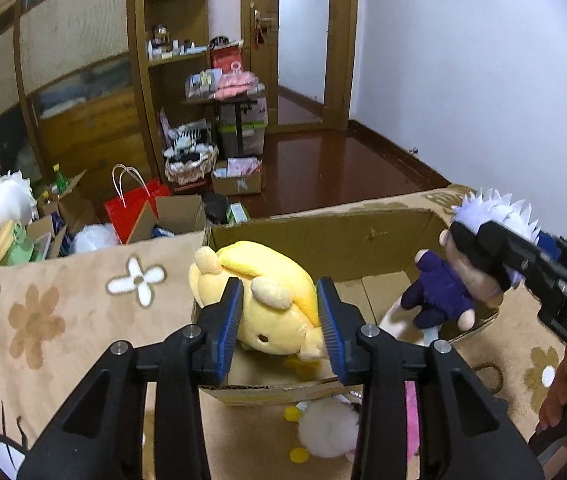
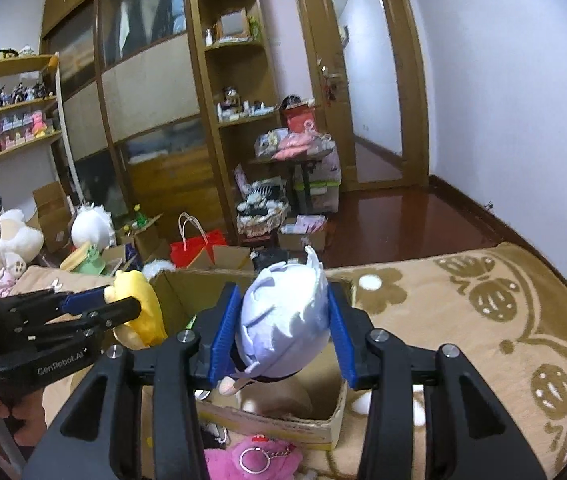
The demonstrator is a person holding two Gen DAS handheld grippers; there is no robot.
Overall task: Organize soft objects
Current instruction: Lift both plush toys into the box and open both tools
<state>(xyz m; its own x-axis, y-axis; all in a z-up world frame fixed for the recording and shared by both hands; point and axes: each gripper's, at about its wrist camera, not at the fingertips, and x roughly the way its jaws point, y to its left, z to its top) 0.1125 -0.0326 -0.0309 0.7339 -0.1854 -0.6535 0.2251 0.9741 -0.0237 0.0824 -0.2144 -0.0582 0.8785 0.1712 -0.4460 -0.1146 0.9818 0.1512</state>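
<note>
An open cardboard box (image 1: 323,236) stands on a beige flowered blanket. My left gripper (image 1: 279,322) is shut on a yellow plush toy (image 1: 275,304) and holds it over the box's left part; it also shows in the right wrist view (image 2: 139,312). My right gripper (image 2: 281,334) is shut on the head of a white-haired doll (image 2: 283,320) in a dark purple suit (image 1: 439,292) and holds it over the box's right side (image 2: 335,412).
A white fluffy toy (image 1: 329,428) and a pink plush with a key ring (image 2: 251,460) lie on the blanket (image 1: 63,320) in front of the box. Beyond the bed are boxes, a red bag (image 1: 135,208), shelves and a wooden floor.
</note>
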